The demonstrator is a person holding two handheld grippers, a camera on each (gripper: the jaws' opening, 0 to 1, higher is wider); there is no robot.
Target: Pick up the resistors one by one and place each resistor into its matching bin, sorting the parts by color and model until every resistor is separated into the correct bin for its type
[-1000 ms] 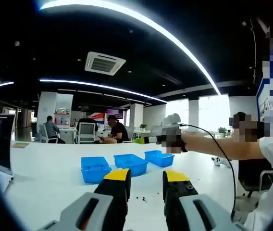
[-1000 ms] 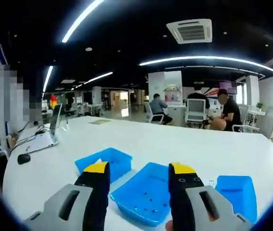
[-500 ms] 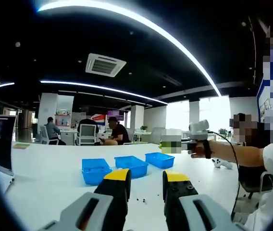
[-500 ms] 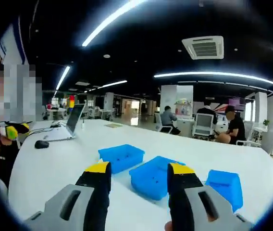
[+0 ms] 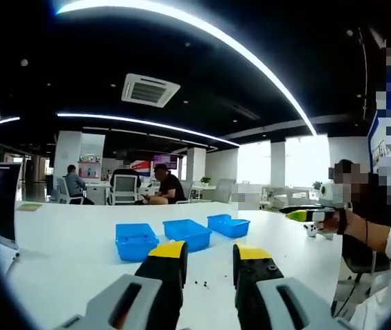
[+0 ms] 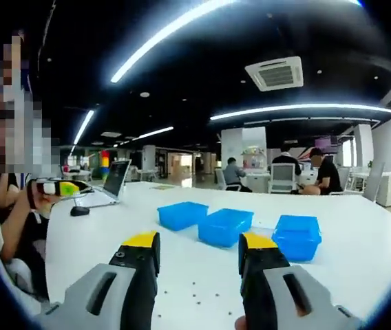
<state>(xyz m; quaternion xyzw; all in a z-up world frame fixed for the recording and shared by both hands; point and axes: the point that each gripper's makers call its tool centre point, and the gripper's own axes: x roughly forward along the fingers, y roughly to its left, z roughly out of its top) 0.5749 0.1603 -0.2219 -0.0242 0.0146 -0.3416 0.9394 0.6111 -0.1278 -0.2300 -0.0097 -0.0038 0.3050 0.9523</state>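
Three blue bins stand in a row on the white table — the left bin, middle bin and right bin as the right gripper view has them; in the left gripper view the same row shows farther off. Whether any parts already lie inside them cannot be told from here.

The resistors show as small dark specks scattered loose on the table on the near side of the bins, also seen between the jaws in the left gripper view. Their colours and models are too small to make out.

The left hand-held gripper has its jaws parted with nothing between them, and so does the right hand-held gripper — both held up, well apart from the specks and the bins.

Judging from this, the sorting has hardly begun or is between picks: several resistors lie unsorted, and each must yet be picked up and dropped in its bin.
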